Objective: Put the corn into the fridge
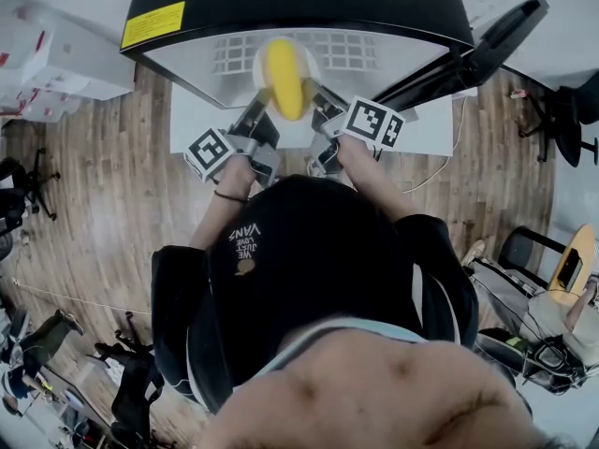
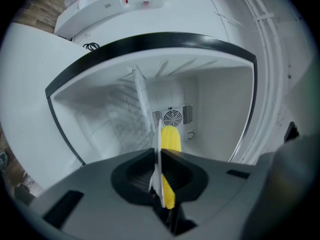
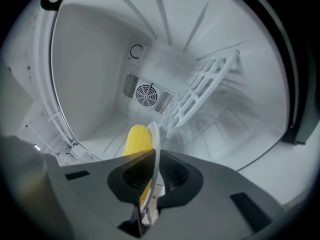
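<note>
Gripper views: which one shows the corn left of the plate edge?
The right gripper view: corn sits left of the edge-on white plate. In the left gripper view it lies right of it.

One corn [image 1: 284, 78] and one white plate [image 1: 261, 62], upper centre of the head view. Two grippers: left gripper [image 1: 263, 104] and right gripper [image 1: 314, 99]. One fridge [image 1: 299, 3], holding one wire rack [image 3: 200, 86] and one round fan grille [image 3: 146, 94].

Bright, even light is filling the white fridge [image 3: 90, 69], washing its walls pale with faint shadows. Both gripper views are bending heavily, darkening into black corners. The head view is curving at its rim too.
</note>
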A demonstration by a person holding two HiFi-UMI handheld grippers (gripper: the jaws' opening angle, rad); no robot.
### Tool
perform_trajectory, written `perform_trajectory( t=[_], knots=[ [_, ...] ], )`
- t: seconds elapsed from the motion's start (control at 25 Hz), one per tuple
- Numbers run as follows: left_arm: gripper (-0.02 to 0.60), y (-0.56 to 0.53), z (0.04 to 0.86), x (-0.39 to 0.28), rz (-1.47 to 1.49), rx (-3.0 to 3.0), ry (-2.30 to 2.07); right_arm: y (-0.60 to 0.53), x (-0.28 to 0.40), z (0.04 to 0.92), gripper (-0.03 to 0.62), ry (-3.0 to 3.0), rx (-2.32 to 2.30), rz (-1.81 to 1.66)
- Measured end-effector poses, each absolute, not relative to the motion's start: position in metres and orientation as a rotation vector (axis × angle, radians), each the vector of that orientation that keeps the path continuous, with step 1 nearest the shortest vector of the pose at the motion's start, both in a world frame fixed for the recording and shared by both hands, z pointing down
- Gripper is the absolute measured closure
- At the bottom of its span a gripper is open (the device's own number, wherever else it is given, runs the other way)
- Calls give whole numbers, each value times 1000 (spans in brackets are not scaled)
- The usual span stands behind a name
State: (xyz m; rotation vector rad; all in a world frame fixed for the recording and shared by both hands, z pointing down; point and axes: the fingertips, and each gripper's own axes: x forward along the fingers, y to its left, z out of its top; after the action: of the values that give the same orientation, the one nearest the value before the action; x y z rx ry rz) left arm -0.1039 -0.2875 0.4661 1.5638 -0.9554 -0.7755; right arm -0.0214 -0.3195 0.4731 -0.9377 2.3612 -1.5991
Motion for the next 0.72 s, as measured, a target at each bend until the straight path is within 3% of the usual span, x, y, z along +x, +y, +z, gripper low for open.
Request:
perform_trajectory(
  t=[0.72],
  knots=[
    [548,-301,467,-104,-828,1490,-930,-336,-21,467,563,2320,-933,-1565]
  ],
)
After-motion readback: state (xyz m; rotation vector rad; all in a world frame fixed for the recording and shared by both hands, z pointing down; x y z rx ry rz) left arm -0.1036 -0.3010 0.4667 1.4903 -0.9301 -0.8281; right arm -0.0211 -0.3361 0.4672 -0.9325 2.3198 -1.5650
